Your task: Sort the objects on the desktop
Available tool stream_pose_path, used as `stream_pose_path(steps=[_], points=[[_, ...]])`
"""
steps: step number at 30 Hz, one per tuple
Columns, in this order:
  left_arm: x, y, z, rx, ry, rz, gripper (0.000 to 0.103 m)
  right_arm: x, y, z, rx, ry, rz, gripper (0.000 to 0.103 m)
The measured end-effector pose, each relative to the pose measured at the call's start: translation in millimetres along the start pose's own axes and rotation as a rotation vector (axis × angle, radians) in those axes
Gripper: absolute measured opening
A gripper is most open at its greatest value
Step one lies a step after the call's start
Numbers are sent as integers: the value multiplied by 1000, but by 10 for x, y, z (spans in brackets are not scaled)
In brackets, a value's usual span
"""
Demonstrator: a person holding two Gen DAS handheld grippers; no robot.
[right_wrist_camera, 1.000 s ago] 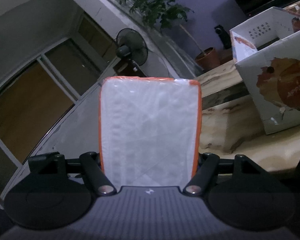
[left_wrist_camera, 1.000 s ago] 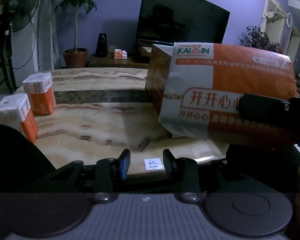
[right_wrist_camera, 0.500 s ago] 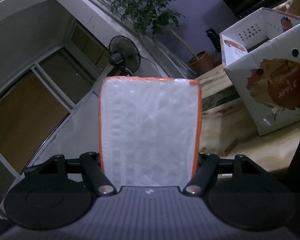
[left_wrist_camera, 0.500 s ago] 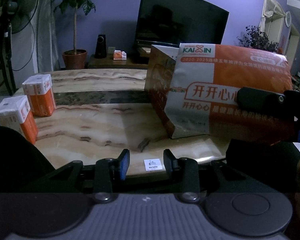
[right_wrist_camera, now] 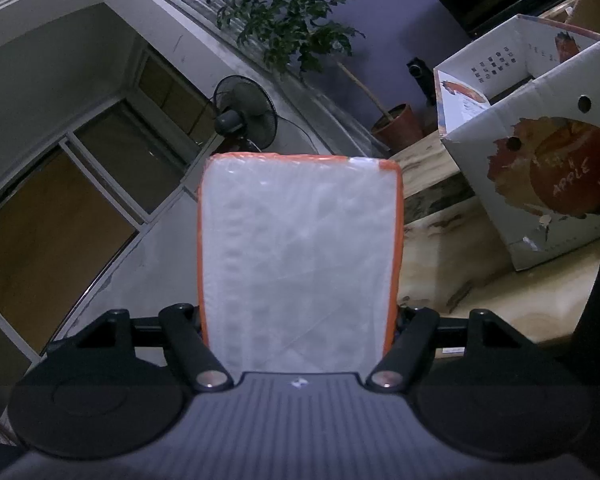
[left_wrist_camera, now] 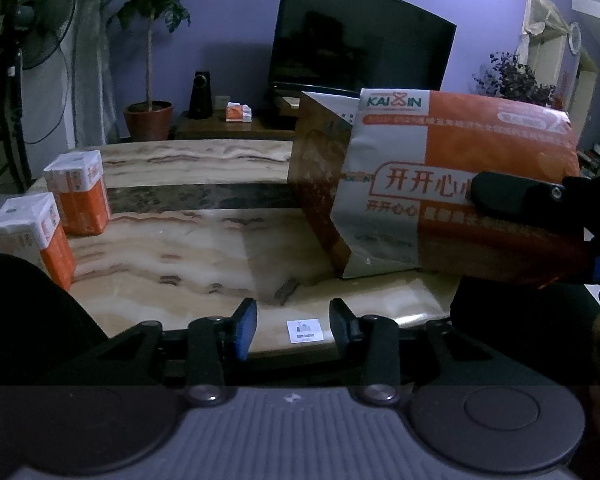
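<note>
We see the left gripper (left_wrist_camera: 292, 326) low over the near edge of the desk (left_wrist_camera: 180, 264), its jaws opening with nothing between them; only a small white sticker (left_wrist_camera: 305, 331) on the desk shows through the gap. The right gripper (right_wrist_camera: 298, 316) is pinching a big tissue pack (right_wrist_camera: 298, 256), white face with orange edges, jaws spread wide on its two sides. In the left wrist view that same big pack (left_wrist_camera: 452, 184), orange and white with "KAIXIN" print, is held up in the air just in front of the box (left_wrist_camera: 320, 176), partly covering it; one black finger (left_wrist_camera: 512, 196) of the right gripper lies across its face.

The box (right_wrist_camera: 540, 152), an open cardboard carton with an apple print, stands on the desk, to the right of the held pack in the right wrist view. Two small tissue packs stand upright on the desk well left of the box: one farther back (left_wrist_camera: 78, 192), one nearer (left_wrist_camera: 32, 236), close to each other but apart.

Behind the box we see a dark TV (left_wrist_camera: 356, 48). Left of the box, beyond the desk, there is a potted plant (left_wrist_camera: 148, 120), a speaker (left_wrist_camera: 201, 96) and a fan (left_wrist_camera: 40, 20). Another small orange pack (left_wrist_camera: 238, 113) lies on the TV stand.
</note>
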State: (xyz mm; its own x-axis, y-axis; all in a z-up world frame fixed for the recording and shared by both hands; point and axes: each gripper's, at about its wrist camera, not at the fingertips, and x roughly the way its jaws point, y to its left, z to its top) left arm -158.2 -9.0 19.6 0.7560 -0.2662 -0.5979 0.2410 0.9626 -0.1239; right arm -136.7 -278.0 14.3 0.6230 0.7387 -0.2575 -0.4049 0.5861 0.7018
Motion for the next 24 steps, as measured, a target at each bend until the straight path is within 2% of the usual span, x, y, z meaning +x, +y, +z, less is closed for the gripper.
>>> stream_pose_path(steps=[3,12,16,24], points=[[-11,-16,-3,9,-4,-8,47,0,-6,8,3,-2,-1,73],[-27,-46,-13,17,-6,-6,49,-1,-14,18,2,0,-2,73],[-38,-64,-17,20,-8,-4,55,-4,-18,24,2,0,-3,73],[-50,-26,-21,-3,-18,-13,56,-6,-16,21,0,-6,-18,73]])
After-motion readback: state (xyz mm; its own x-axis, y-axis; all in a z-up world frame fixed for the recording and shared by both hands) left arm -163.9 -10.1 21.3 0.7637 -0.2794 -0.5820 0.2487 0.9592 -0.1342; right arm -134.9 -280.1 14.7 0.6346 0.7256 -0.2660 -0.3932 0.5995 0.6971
